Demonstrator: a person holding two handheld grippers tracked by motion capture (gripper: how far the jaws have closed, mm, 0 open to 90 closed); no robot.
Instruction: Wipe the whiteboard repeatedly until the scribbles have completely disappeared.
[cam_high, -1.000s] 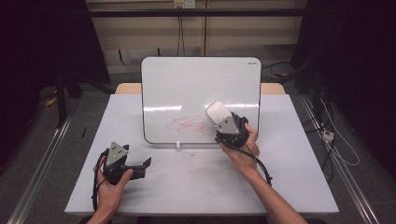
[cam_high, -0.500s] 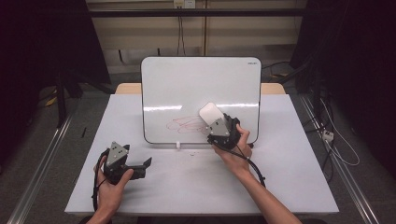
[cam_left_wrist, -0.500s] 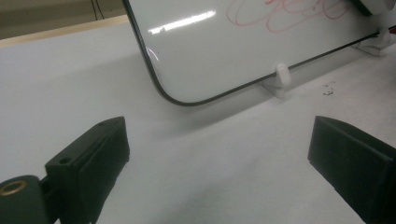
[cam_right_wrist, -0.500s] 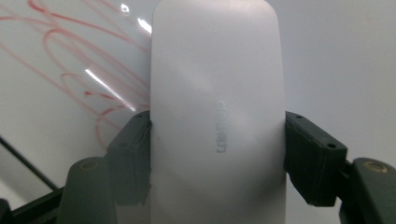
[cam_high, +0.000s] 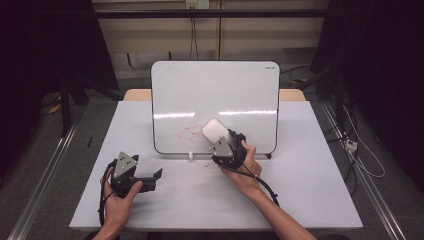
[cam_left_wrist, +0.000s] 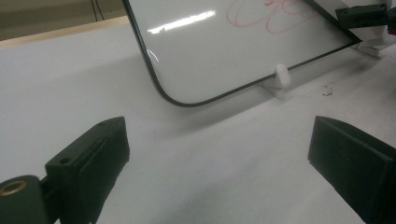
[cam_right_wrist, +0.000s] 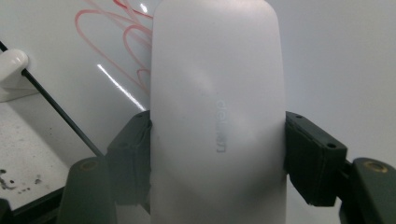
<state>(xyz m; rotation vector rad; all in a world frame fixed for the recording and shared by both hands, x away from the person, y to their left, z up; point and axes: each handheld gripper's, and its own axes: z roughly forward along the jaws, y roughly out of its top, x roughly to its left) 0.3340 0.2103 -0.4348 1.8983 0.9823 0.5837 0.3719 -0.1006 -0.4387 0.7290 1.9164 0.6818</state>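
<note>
My right gripper (cam_high: 223, 143) is clamped across the white eraser's (cam_right_wrist: 217, 112) long sides, low on the whiteboard (cam_high: 215, 90) by the red scribble (cam_high: 189, 133); light, rigid, smooth shell, likely slippery. Left gripper (cam_high: 150, 178) idle, jaws apart, near left

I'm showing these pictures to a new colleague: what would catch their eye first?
The upright whiteboard at the table's middle, with red scribbles low on its face. Next, the white eraser clamped in the right gripper, held at the board beside those scribbles. The left gripper rests open near the table's front left.
</note>
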